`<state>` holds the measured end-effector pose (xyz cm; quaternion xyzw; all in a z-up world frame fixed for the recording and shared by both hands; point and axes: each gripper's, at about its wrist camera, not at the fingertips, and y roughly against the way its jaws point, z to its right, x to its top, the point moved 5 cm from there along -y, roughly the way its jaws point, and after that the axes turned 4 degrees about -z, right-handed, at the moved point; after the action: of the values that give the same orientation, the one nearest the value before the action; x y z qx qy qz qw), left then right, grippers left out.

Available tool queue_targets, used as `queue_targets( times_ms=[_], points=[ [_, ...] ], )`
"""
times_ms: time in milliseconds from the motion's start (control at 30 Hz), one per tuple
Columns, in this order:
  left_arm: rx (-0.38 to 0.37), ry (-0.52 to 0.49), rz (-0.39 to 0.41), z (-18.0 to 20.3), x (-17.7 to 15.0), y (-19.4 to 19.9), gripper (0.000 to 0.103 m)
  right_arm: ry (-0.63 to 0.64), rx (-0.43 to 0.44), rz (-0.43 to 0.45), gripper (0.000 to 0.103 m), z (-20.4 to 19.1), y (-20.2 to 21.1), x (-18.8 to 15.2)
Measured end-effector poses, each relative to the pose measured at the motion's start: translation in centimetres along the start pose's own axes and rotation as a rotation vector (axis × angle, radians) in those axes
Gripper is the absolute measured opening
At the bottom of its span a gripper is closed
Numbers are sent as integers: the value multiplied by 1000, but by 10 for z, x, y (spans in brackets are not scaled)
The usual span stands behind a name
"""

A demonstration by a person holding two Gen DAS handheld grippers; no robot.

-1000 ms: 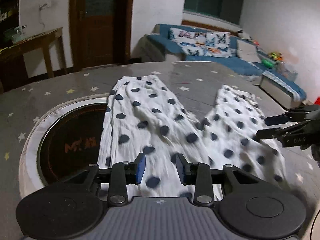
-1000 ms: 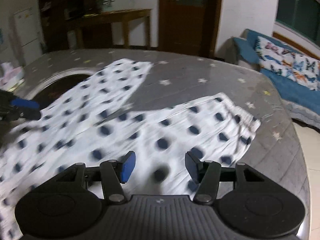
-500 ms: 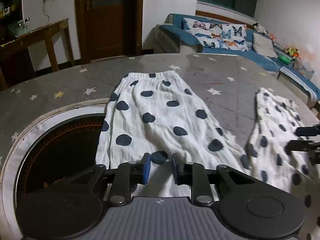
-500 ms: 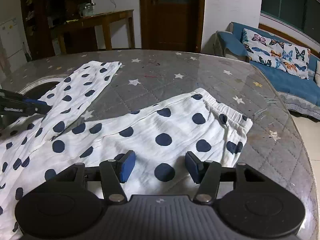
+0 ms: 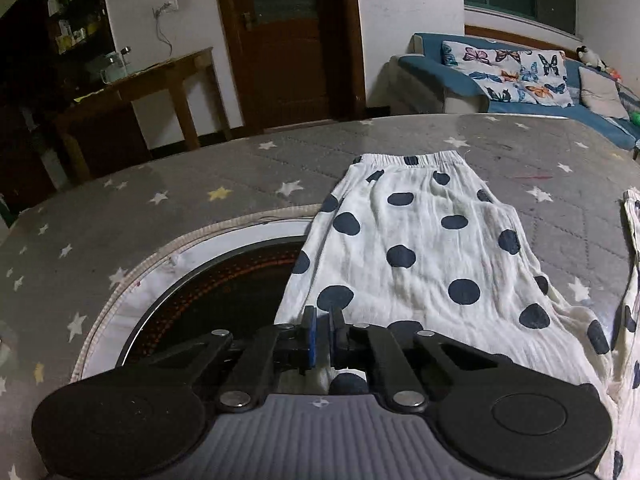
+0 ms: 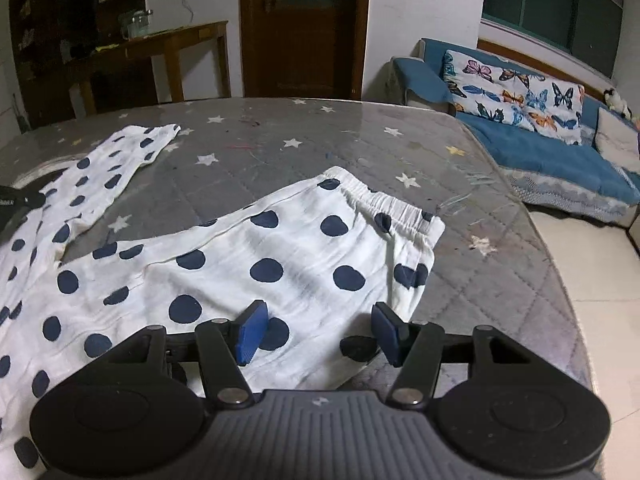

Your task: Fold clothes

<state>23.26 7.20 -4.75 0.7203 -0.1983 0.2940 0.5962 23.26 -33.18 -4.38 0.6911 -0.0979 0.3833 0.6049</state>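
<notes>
Risk first, left side: left gripper has its jaws nearly shut, blue pads only a slit apart at the near hem of the polka-dot trousers, and whether any cloth is actually pinched between them can't be told from the left wrist view; if the pinch holds just a thin edge, the light crinkled fabric will likely slip out on a lift, or drag the whole leg sideways. That left leg also hangs partly over the dark round inset in the quilted star-print surface, so a pull toward it could let the cloth sag or catch on the rim. Moving right: right gripper has jaws wide apart, holding nothing, hovering low over the other leg, cloth lying under and between the pads near its outer edge. Closing there may grab one layer only, giving a crooked fold; the leg end sits close to the surface's right edge, so an outward tug could slide it off. Trousers lie flat and spread in a V, both legs splayed apart, elastic cuffs at the far ends, no fold visible.
</notes>
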Motion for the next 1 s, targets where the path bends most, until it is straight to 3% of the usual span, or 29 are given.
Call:
queue_targets(
  times_ms=[267,500,833,1000],
  points=[
    [-107,-9,17,20,24,-4,10,22,20,43,58,-5,-12,32],
    [-130,-14,27,30,45,-36,10,-9,22,37,58,6,-36,49],
    [34,-14,65,18,55,-53,9,-62,-28,27,58,33,-49,46],
    [53,-32,61,19,58,-49,10,-93,-35,40,56,42,-45,45]
  ],
)
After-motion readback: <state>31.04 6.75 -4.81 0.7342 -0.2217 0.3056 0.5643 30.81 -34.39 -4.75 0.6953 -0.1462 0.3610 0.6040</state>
